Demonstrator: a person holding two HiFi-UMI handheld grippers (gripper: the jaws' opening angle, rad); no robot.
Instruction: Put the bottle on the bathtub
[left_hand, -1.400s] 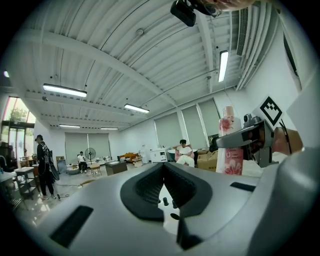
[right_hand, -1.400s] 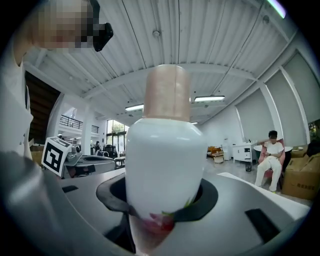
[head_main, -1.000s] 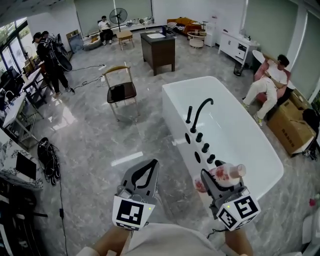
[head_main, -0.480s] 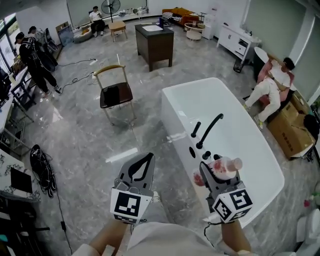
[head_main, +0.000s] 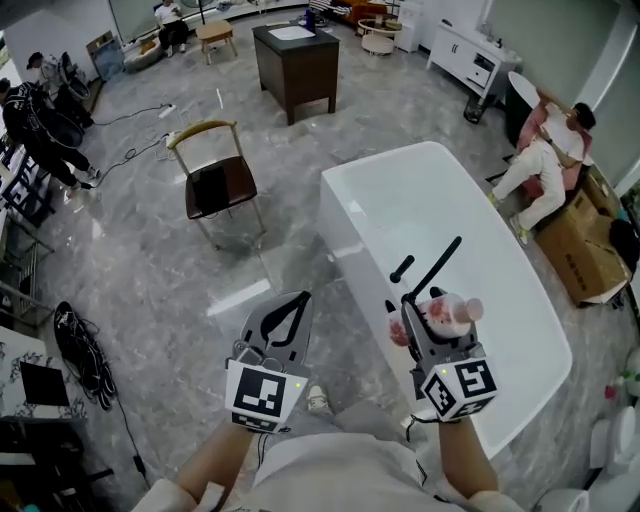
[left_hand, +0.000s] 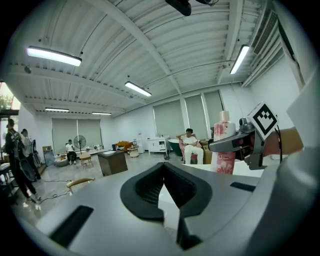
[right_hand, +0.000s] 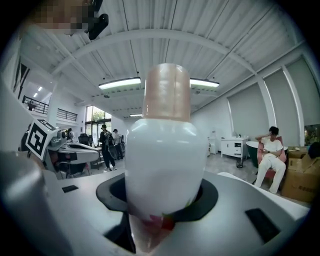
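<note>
A white bottle (head_main: 448, 312) with a pink flower label and a peach cap lies tilted in my right gripper (head_main: 432, 320), which is shut on its body. The bottle hangs over the near rim of the white bathtub (head_main: 480, 250), just in front of the black faucet (head_main: 436, 267). In the right gripper view the bottle (right_hand: 166, 150) fills the middle between the jaws. My left gripper (head_main: 298, 303) is shut and holds nothing, over the floor left of the tub. The left gripper view shows its jaws met at the tip (left_hand: 163, 167), with the bottle (left_hand: 224, 145) to the right.
A wooden chair (head_main: 215, 180) stands on the grey marble floor left of the tub, with a dark cabinet (head_main: 295, 62) behind it. A person sits on a pink seat (head_main: 545, 155) beyond the tub, beside cardboard boxes (head_main: 583, 250). A black bag (head_main: 85, 345) lies at the left.
The view has come closer to the bathtub. The right gripper has carried the bottle forward to the faucet, still shut on it. The left gripper stays shut at its side.
</note>
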